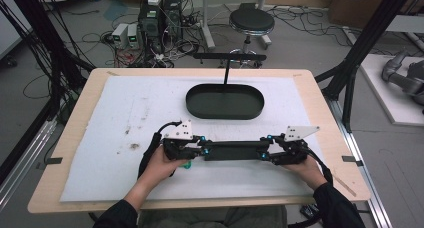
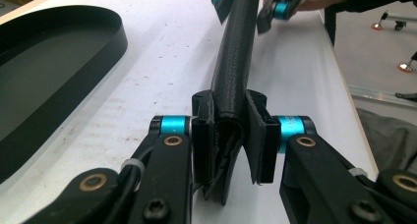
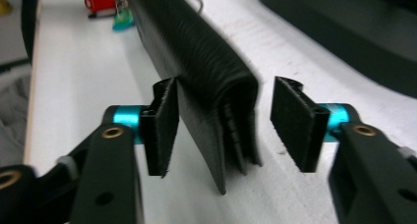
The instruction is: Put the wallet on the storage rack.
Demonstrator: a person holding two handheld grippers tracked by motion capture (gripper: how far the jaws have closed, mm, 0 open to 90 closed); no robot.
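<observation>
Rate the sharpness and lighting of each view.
High view: dim, even light, soft detail, the wallet nearly lost in black against the mat. Left gripper view: sharp near the pads, the far end of the wallet blurring. Right gripper view: motion-smeared throughout, the keys out of focus, the mat washed out bright.

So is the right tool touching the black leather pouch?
Partly: in the right gripper view, one pad rests against the pouch, while the other pad stands clear across a plain gap, so the right tool isn't clamping.
</observation>
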